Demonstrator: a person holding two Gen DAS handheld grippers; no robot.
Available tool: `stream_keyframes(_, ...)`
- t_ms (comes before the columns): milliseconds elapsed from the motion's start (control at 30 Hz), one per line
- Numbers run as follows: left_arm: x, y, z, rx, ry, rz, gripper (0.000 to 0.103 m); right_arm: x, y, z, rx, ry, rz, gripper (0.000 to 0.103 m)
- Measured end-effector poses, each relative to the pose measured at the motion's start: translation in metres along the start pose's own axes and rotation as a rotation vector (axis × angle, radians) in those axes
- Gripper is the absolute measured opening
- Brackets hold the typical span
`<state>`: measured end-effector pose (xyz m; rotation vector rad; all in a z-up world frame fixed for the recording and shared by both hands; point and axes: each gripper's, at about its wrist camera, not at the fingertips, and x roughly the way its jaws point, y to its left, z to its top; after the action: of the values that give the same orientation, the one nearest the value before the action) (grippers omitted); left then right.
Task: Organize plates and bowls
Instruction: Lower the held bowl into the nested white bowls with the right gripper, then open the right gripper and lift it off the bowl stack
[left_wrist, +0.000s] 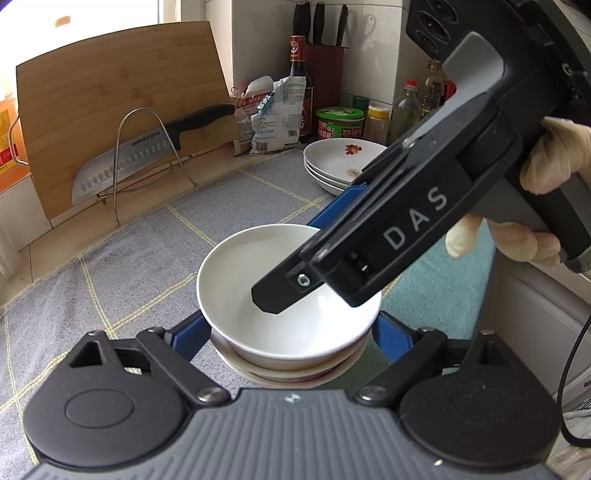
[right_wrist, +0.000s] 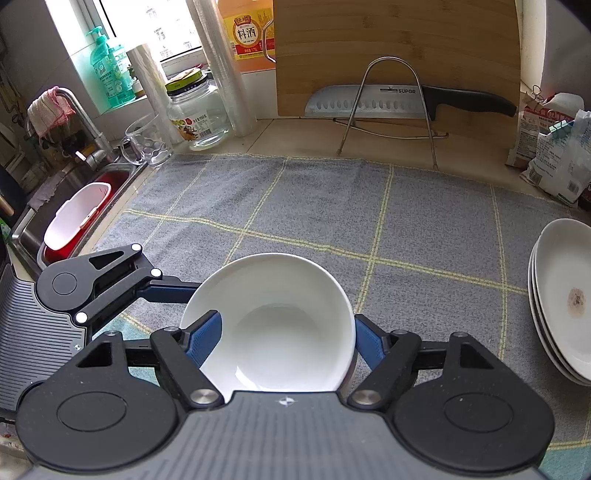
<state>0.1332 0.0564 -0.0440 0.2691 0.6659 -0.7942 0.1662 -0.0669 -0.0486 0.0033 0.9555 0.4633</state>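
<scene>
White bowl (right_wrist: 271, 321) tops bowl stack (left_wrist: 291, 369) on grey checked cloth (right_wrist: 314, 206).

Right gripper (right_wrist: 288, 332): one blue finger (right_wrist: 205, 336) inside bowl, other outside rim; cannot tell if pads press.

Left gripper (left_wrist: 291, 332): blue fingers flank bowl stack, gaps visible, released.

Plate stack (right_wrist: 565, 295) right of bowl, well apart.

Santoku knife (right_wrist: 369, 101) on wire rack behind bowl, against bamboo board (right_wrist: 399, 44).

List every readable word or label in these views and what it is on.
"SUPOR": steel blade of the black-handled knife.
"DAS": black body of the right gripper.
"料酒": yellow label of the amber bottle.
Unreadable, too small or blurred: blue-printed plastic bags, green-lidded jar, dark sauce bottle, clear glass jar's sticker.
</scene>
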Motion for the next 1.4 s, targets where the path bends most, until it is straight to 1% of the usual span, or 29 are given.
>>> stream_keyframes(167,-0.004,0.001,0.000,0.003,-0.007,-0.007,0.094,-0.001,0.001,-0.002,0.012,-0.014,0.016,0.098)
stream_keyframes(233,-0.010,0.003,0.000,0.003,-0.015,-0.014,0.096,-0.001,0.003,-0.003,0.011,-0.016,0.004,0.099)
stream_keyframes(367,-0.022,0.007,-0.003,-0.002,-0.022,-0.026,0.097,-0.003,0.003,-0.008,0.014,-0.026,-0.012,0.100)
stream_keyframes(600,-0.030,0.016,-0.013,-0.029,-0.002,-0.023,0.097,-0.003,0.014,-0.020,-0.017,-0.029,-0.056,0.102)
stream_keyframes(733,-0.032,0.021,-0.015,-0.038,-0.011,-0.024,0.097,-0.002,0.022,-0.016,-0.038,-0.037,-0.075,0.103)
stream_keyframes(933,-0.036,0.026,-0.019,-0.055,-0.029,-0.020,0.097,0.000,0.031,-0.002,-0.083,-0.085,-0.114,0.103)
stream_keyframes(1067,-0.040,0.032,-0.025,-0.076,-0.037,-0.015,0.097,0.011,0.039,0.006,-0.135,-0.084,-0.153,0.103)
stream_keyframes(1167,-0.041,0.039,-0.028,-0.092,-0.036,-0.009,0.097,0.018,0.044,0.007,-0.169,-0.081,-0.166,0.103)
stream_keyframes(1300,-0.041,0.046,-0.030,-0.103,-0.038,-0.011,0.097,0.018,0.046,0.008,-0.175,-0.085,-0.185,0.103)
stream_keyframes(1400,-0.037,0.049,-0.034,-0.094,-0.033,-0.036,0.097,0.006,0.041,0.007,-0.144,-0.101,-0.178,0.103)
